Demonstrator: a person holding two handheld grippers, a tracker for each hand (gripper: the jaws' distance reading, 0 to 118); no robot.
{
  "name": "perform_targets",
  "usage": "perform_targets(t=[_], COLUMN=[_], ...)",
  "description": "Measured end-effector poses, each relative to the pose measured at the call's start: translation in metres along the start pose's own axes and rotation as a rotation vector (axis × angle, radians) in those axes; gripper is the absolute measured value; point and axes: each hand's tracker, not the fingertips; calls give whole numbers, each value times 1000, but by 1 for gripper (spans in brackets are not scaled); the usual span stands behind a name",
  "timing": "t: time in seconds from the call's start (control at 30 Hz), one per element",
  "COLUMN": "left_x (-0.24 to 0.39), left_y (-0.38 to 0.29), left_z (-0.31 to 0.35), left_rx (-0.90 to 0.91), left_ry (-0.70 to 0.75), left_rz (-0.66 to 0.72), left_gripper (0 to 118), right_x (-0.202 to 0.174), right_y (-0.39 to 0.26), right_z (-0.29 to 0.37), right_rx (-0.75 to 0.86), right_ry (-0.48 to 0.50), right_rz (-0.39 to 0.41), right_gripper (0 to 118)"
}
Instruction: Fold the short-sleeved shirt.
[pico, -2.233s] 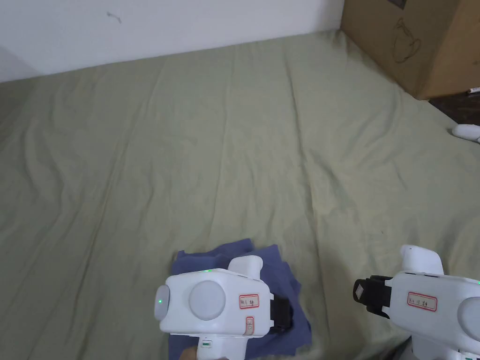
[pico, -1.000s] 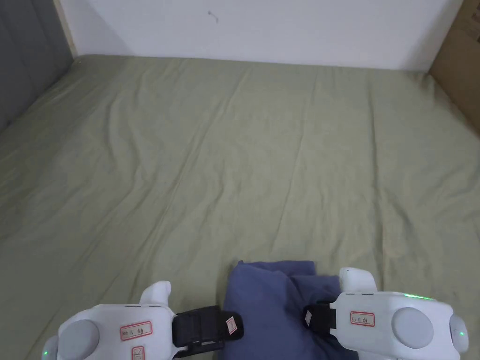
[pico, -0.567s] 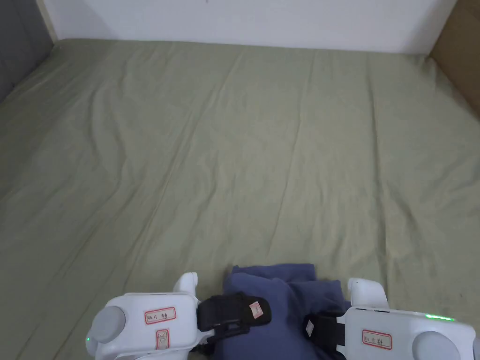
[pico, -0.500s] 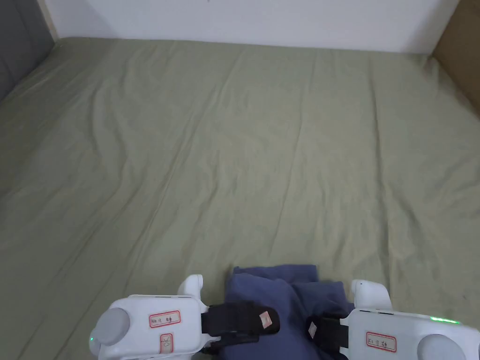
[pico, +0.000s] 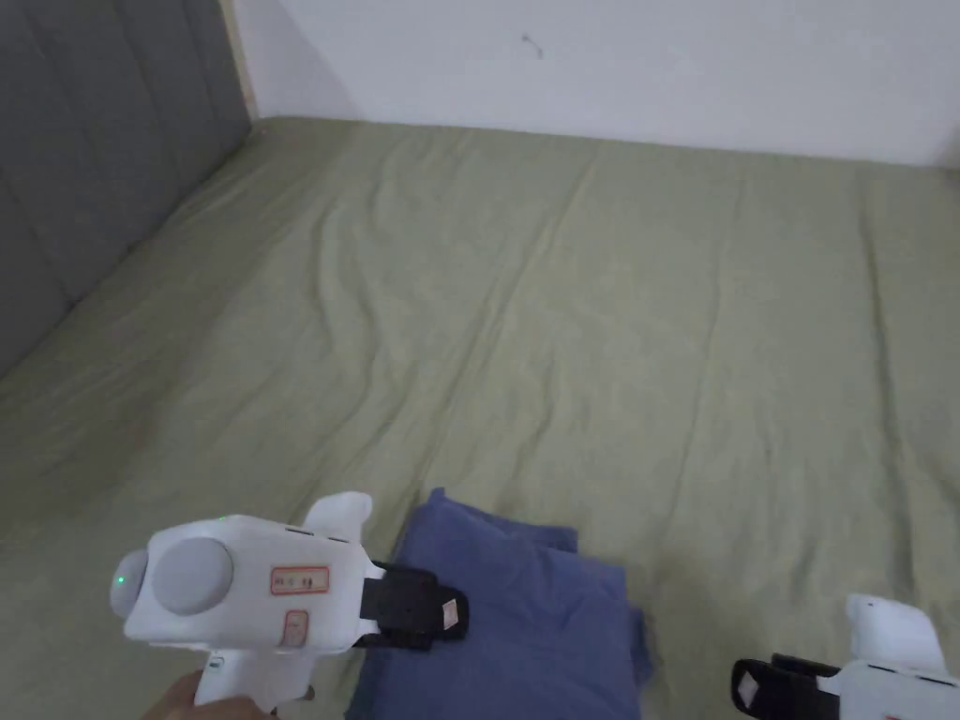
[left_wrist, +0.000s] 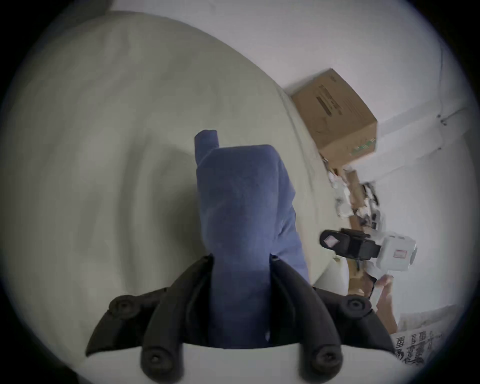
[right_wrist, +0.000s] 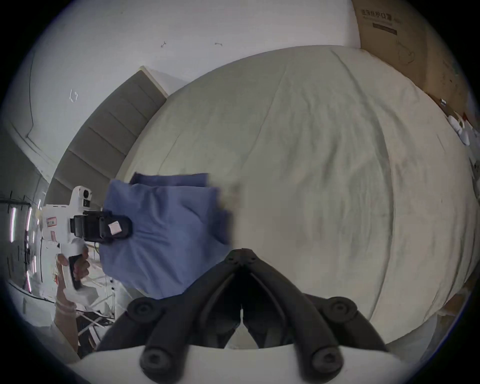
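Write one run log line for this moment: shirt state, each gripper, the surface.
shirt: blue, folded, on bed sheet | left gripper: shut on shirt edge | right gripper: shut, empty, clear of shirt

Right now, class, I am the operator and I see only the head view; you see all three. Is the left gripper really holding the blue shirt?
Observer: Yes. In the left gripper view the shirt runs between the jaws of the left gripper, and both press on it.
Operator: Is the right gripper holding anything?
Observer: No. In its own view the right gripper is shut, its jaws meeting on nothing, beside the shirt.
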Motion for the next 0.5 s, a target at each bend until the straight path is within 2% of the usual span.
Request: perform_targets(t=[0.13, 0.27, 0.33, 0.4, 0.5], left_x=[-51, -93, -99, -108, -126], left_y=[32, 65, 76, 89, 99], left_z=[50, 94, 106, 108, 98], left_rx=[8, 22, 4, -36, -98], left_ry=[192, 458, 591, 807, 1011], left_rz=[-9, 101, -49, -67, -196], left_gripper=[23, 23, 23, 23, 23], right_x=[-3, -6, -3, 2, 2], right_y=[4, 5, 6, 5, 3], right_z=[-4, -3, -3, -4, -2], right_rx=[3, -3, -6, -8, -11], right_ry=[8, -42, -50, -58, -80], right_rz=[-19, 18, 6, -15, -30], right_gripper=[0, 0, 0, 0, 0])
